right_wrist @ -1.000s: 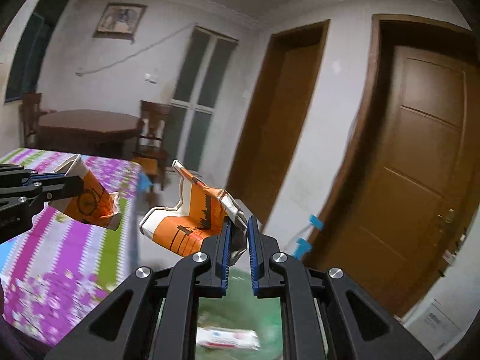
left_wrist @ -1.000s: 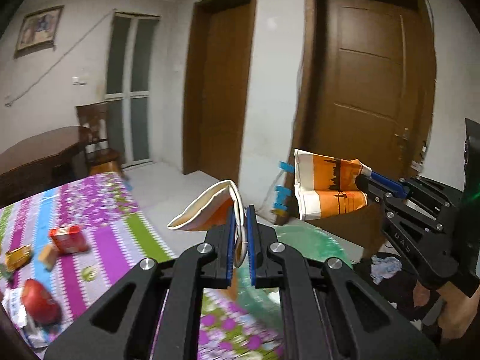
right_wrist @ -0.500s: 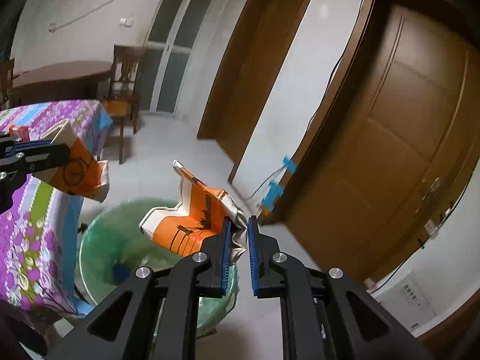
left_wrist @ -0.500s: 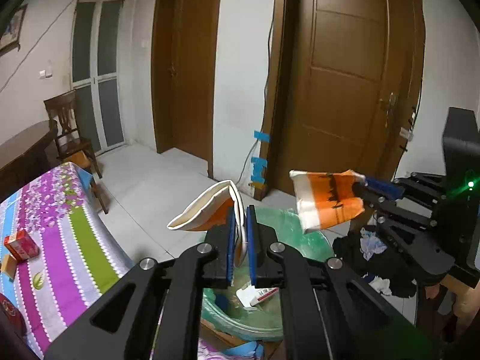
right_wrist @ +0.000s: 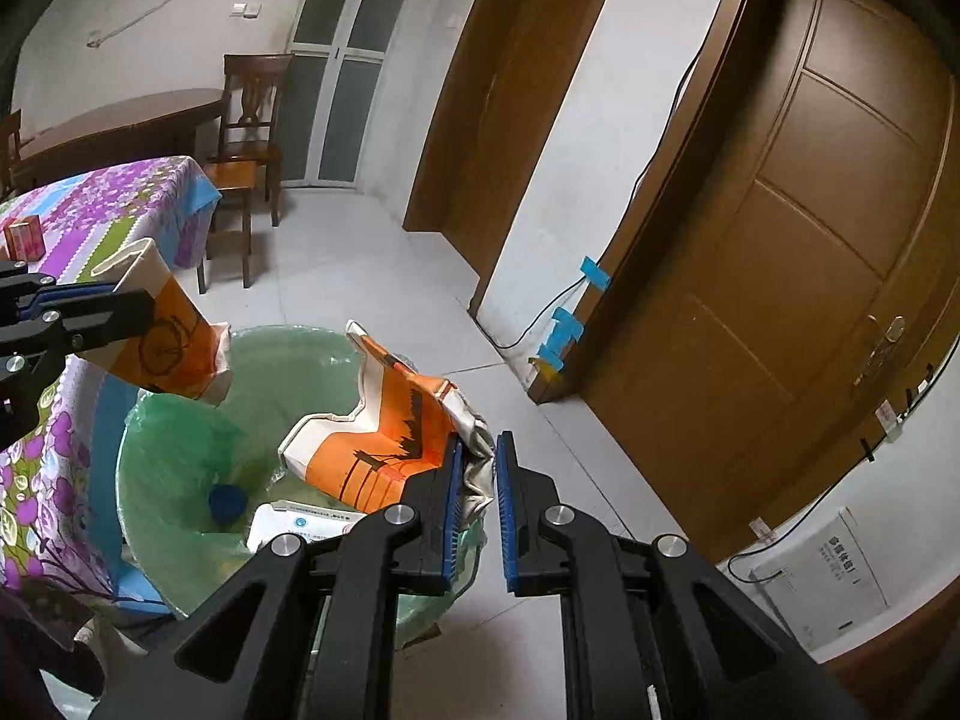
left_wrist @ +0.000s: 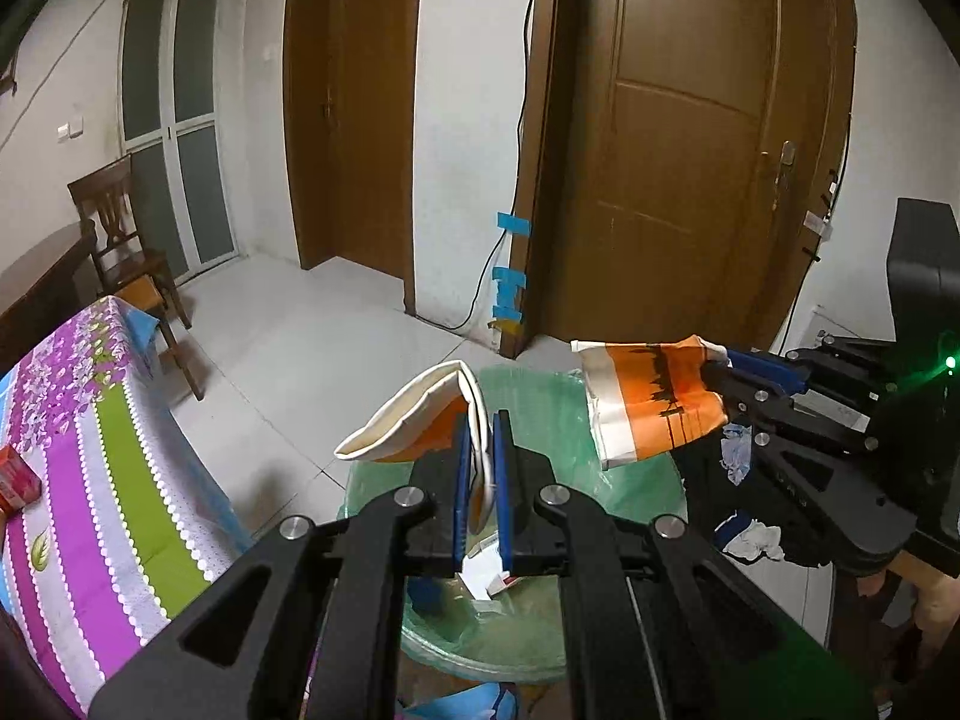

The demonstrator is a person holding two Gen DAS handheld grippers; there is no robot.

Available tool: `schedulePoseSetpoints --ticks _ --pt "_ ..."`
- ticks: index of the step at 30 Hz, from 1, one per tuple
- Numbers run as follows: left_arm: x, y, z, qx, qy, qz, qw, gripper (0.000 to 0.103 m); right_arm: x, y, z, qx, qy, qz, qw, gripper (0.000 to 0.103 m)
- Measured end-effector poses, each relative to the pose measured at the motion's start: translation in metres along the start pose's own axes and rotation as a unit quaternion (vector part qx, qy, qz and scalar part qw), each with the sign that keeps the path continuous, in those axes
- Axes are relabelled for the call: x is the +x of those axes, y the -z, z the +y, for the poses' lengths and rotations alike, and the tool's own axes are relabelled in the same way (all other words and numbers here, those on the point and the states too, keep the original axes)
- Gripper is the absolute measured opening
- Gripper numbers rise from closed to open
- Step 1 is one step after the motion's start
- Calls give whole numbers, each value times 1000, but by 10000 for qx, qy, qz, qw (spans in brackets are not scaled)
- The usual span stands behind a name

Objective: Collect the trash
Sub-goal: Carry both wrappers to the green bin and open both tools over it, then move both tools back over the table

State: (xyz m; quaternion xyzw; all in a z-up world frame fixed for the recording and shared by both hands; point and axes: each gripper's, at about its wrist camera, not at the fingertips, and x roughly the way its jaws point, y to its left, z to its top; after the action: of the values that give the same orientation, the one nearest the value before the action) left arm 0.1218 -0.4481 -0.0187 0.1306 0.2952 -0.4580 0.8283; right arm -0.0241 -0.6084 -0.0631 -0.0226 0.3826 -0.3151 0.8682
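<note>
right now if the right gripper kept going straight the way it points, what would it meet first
Probably the green-lined trash bin. The right gripper, its fingers shut on a crumpled orange paper bag, points down over the bin's near rim, so it would likely reach the liner or the white packet inside; depth is unclear.

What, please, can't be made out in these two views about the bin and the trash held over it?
- Bin base: right wrist view, hidden by the right tongs.
- Bin contents: left wrist view, mostly behind the left tongs.
- Print on white packet: too small.
- Left paper bag: contents unseen.
</note>
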Motion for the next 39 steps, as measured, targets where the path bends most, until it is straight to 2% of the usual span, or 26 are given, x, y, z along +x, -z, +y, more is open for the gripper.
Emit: schedulePoseSetpoints --ticks 9,11,12,13,14,18,24,30,32,34,39 --pt "1 -3 3 -87 15 35 10000 8 -3 -9 -2 0 10 10 10000 12" --pt "2 -4 4 -115 33 34 9999 19 -2 -10 -1 13 8 31 10000 12" --pt "1 -4 5 -141 33 30 9999 32 -3 -9 -1 30 5 26 10000 15" --pt "1 -3 7 -168 33 17 9999 38 -3 -9 -1 58 4 16 10000 21" --pt "0 -3 8 -180 21 13 9998 40 -4 -8 -2 80 -5 4 10000 25" --pt "1 -2 10 -254 -3 68 9997 41 -5 -7 -3 177 -84 -17 9998 33" --pt "-2 1 13 -297 -40 62 9995 42 -15 -10 0 244 -94 -126 9996 35" --pt "-12 2 14 -277 -94 -3 9996 44 -28 -12 6 255 -112 -271 9992 42" --pt "-17 3 17 -291 -109 -30 9995 45 -33 -12 9 257 -123 -333 9990 46" --pt "-24 5 21 -298 -148 -62 9994 45 -41 -13 14 258 -151 -442 9986 57" --pt "-42 11 34 -299 -303 -136 9990 48 -65 -18 31 211 -232 -762 9966 74"
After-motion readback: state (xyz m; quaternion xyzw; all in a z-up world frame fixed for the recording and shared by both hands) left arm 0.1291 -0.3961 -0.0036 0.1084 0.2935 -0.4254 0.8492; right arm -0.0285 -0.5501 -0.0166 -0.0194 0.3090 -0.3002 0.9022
